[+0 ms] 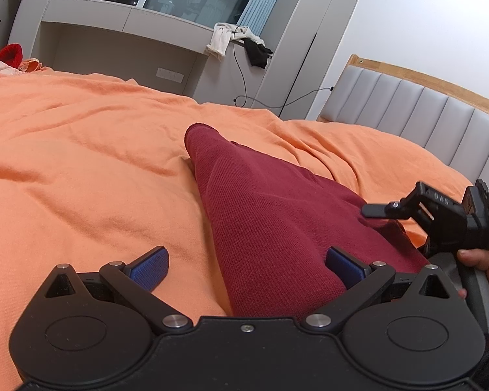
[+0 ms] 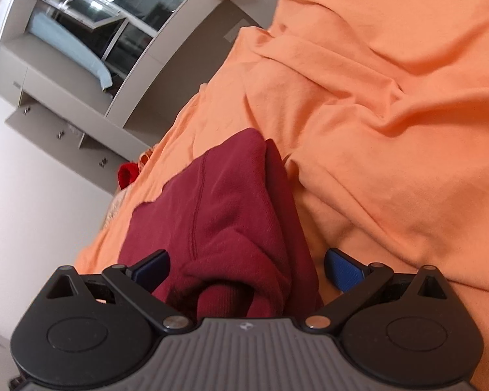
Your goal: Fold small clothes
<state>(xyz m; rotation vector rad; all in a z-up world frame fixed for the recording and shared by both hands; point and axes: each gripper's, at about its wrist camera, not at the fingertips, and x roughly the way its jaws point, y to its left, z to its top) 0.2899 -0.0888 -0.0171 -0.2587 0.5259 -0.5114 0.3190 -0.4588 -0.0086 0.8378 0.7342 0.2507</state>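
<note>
Your left gripper (image 1: 247,267) is spread wide, one blue pad on the dark red knit garment (image 1: 270,215) at centre frame. Your right gripper (image 2: 247,268) also stands apart, straddling the bunched red cloth at lower centre. The garment lies on the orange bedsheet (image 1: 81,150). It looks soft, light and limp, likely to sag and slide; grip a hem edge or corner, not the bulk.
</note>
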